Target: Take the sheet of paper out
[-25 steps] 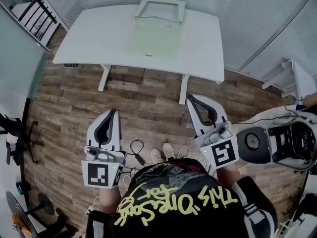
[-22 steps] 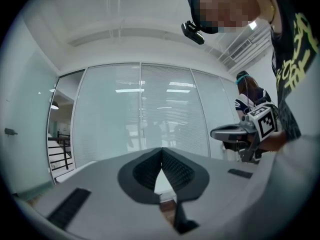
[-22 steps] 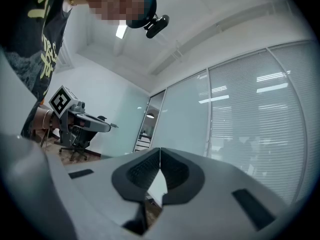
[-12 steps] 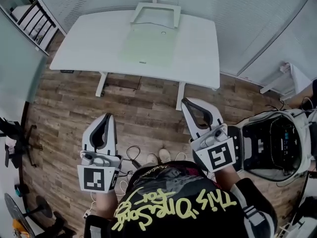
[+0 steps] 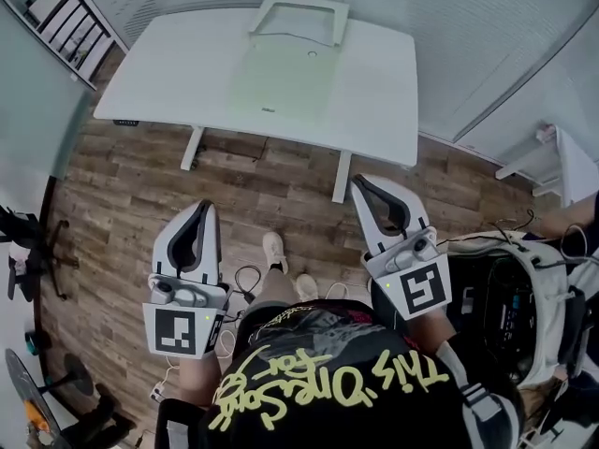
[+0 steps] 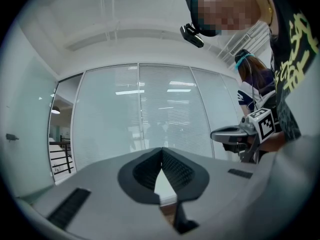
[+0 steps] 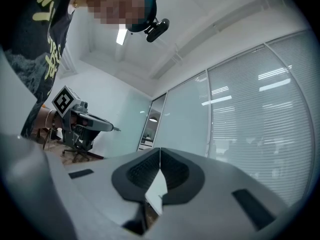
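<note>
Plainly, the sheet of paper [image 5: 281, 80] lies on the table [image 5: 168, 82], long axis pointing away, well ahead of the left claw [image 5: 206, 215] and right claw [image 5: 365, 187], both clenched empty; the right seems nearer.

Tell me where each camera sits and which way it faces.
Head view: on the person's head, looking steeply down at floor and white table; shows shirt, left gripper, right gripper.
Left gripper view: on that gripper, along its shut jaws at the glass wall; shows shirt, right gripper.
Right gripper view: likewise along its shut jaws at that wall; shows shirt, left gripper.
Shared: both gripper views see the glass wall.
</note>
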